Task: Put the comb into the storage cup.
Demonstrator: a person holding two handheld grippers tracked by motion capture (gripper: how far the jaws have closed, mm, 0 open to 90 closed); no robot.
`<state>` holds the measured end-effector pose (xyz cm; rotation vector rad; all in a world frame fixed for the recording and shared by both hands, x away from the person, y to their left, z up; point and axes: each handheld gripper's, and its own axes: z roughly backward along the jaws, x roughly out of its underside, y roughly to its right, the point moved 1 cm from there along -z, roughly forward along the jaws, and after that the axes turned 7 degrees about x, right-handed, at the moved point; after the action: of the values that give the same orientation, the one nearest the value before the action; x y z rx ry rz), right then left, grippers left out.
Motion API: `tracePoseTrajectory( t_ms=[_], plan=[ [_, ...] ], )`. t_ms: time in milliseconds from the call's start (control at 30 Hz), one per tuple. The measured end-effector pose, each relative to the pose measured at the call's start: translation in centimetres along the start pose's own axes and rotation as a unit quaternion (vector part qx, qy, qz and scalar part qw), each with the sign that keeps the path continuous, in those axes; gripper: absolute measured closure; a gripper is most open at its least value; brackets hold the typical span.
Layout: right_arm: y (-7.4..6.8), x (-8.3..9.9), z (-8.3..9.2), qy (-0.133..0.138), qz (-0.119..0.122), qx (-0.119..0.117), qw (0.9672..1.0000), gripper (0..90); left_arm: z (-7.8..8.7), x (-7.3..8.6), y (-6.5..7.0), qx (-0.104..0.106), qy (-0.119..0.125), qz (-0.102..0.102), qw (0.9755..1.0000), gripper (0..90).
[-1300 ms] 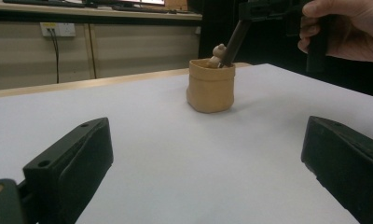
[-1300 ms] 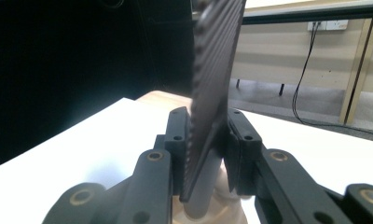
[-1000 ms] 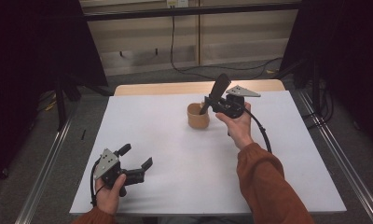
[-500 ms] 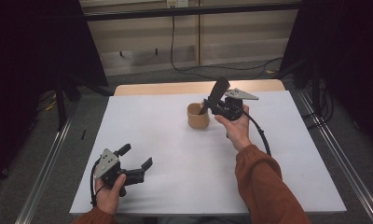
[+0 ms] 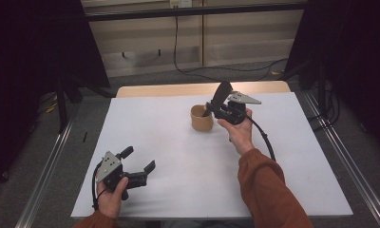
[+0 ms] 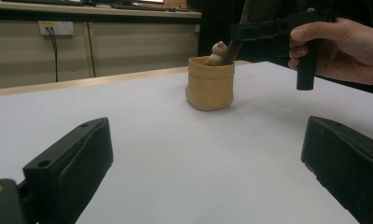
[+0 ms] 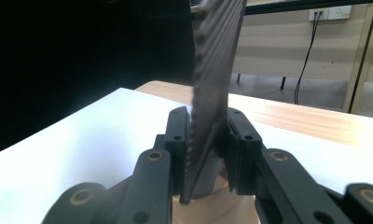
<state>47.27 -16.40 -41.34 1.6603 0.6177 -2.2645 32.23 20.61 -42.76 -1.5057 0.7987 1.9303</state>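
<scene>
A tan soft-sided cup (image 5: pixel 201 118) stands on the white table (image 5: pixel 178 142), right of centre toward the back. My right gripper (image 5: pixel 212 108) hovers at its right rim, shut on a dark ribbed flat tool (image 5: pixel 220 94) that slants up and whose lower end dips into the cup. In the right gripper view the tool (image 7: pixel 212 88) stands clamped between both pads of the right gripper (image 7: pixel 208 126), with the cup (image 7: pixel 217 207) just below. In the left gripper view a pale lump (image 6: pixel 217 50) pokes above the cup (image 6: pixel 210 86). My left gripper (image 5: pixel 139 160) rests open at the front left.
A strip of bare wooden tabletop (image 5: pixel 178 89) runs behind the white sheet. Metal rails (image 5: pixel 45 180) flank the table on both sides. A black cable (image 5: pixel 264 140) trails from the right gripper across the sheet beside the forearm.
</scene>
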Motion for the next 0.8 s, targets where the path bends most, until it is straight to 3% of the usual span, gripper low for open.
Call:
tracePoseTrajectory(
  t_ms=[800],
  plan=[
    [-0.3, 1.3, -0.8, -0.01, 0.011, 0.003, 0.9999, 73.1, 0.0, 0.0, 0.0, 0.003, -0.001, -0.002, 1.0, 2.1]
  ],
)
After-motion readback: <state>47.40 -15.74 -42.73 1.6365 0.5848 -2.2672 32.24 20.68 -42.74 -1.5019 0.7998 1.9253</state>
